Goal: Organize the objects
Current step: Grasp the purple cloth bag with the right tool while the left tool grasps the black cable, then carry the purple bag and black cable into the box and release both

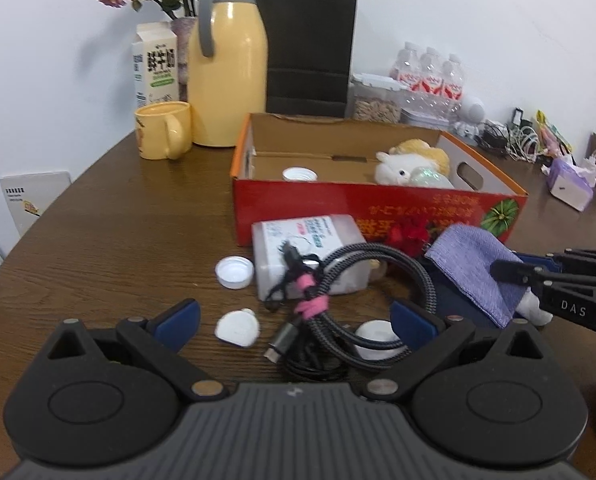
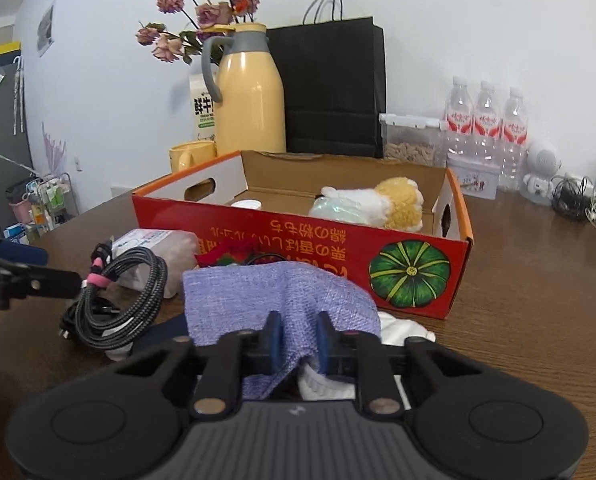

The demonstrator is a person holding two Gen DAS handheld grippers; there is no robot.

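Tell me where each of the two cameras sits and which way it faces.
Left wrist: on the left gripper, open, facing the coiled cable; the right gripper enters at right.
Right wrist: on the right gripper, shut on the purple cloth; the left gripper's finger shows at left.
Shared: red box, yellow flask, cable, cloth.

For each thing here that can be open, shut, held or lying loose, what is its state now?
Right gripper: shut on the purple cloth.
Left gripper: open, holds nothing, over the cable bundle.
Cable bundle: coiled, tied with pink ties.
Red box: open on top, plush toy inside.
White cap: loose on table.
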